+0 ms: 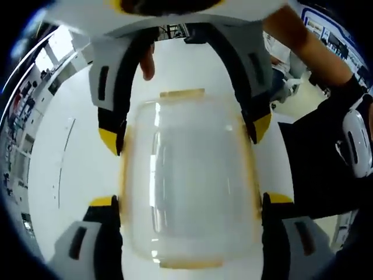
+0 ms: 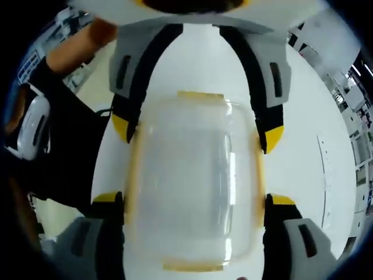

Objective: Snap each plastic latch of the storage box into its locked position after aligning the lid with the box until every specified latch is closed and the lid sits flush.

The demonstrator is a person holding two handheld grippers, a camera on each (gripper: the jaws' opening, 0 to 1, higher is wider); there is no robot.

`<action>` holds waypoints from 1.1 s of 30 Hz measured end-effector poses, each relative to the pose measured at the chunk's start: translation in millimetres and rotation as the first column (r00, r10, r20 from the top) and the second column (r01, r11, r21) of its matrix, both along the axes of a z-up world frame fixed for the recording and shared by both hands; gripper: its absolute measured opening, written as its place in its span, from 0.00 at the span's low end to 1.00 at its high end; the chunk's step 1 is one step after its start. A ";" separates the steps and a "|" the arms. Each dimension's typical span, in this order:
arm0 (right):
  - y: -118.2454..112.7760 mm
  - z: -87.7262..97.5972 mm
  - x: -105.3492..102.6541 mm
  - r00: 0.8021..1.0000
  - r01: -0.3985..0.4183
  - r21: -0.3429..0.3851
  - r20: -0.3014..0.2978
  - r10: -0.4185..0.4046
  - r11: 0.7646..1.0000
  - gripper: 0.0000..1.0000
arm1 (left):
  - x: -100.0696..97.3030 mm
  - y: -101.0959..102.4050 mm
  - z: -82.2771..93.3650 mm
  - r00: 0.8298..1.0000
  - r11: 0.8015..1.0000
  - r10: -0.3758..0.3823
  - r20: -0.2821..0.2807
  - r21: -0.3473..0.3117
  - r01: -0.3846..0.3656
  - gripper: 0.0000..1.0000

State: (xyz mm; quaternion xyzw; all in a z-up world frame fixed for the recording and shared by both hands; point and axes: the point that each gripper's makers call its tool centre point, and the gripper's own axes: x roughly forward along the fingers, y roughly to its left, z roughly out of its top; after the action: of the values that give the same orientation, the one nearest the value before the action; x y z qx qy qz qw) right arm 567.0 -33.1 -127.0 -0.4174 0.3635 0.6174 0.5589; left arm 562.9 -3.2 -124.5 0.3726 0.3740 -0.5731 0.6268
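the white table (image 1: 70, 175) carries a clear plastic storage box (image 1: 189, 181) with its transparent lid (image 1: 192, 169) on top, and the box lies in the middle of both views. the lid has yellow latches: in the left gripper view one latch (image 1: 182, 93) is at the far edge and another one (image 1: 191, 264) at the near edge, and pale yellow strips run along the left and right edges.

in the left gripper view the left gripper (image 1: 189, 201) stands with its jaws open, one yellow-tipped jaw on each side of the box at the near end. the right gripper (image 1: 185, 131) comes from the far side and its jaws are also spread wide, just beside the two long sides of the box.

in the right gripper view the right gripper (image 2: 195, 201) straddles the near end of the box (image 2: 195, 181) in the same way.

a person's forearm (image 1: 303, 44) shows at the far right in the left gripper view.
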 end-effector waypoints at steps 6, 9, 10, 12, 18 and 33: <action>3.1 -3.0 -6.4 1.000 -0.013 0.066 -0.023 0.015 0.998 1.00 | -1.1 -1.4 1.7 1.000 0.997 0.010 -0.006 -0.072 -0.011 1.00; 8.1 -0.9 -6.8 0.999 -0.024 0.148 -0.044 0.031 0.989 1.00 | -1.6 -4.3 1.4 1.000 0.996 0.017 0.006 -0.088 -0.017 1.00; 8.2 -0.9 -6.8 0.998 -0.025 0.153 -0.044 0.033 0.988 1.00 | -1.6 -5.4 1.4 1.000 0.995 0.015 0.008 -0.097 -0.015 1.00; 9.2 0.0 -5.2 0.998 -0.016 0.190 -0.048 0.026 0.982 1.00 | -1.5 -7.5 2.8 1.000 0.992 0.006 0.006 -0.130 -0.005 1.00; 14.0 -0.1 -2.0 0.999 0.009 0.181 -0.052 0.001 0.983 1.00 | -0.1 -9.8 5.9 1.000 0.986 0.010 -0.005 -0.166 -0.011 1.00; 14.1 -4.0 -11.4 0.999 0.038 0.118 -0.016 -0.036 0.992 1.00 | -2.4 -12.1 8.0 0.999 0.973 0.035 0.029 -0.230 -0.027 0.97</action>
State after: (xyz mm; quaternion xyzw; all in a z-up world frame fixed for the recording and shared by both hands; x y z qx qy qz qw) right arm 555.5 -19.0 -131.0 -0.3723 0.3378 0.6302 0.5916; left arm 560.5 -15.3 -116.4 0.3012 0.3006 -0.5964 0.6806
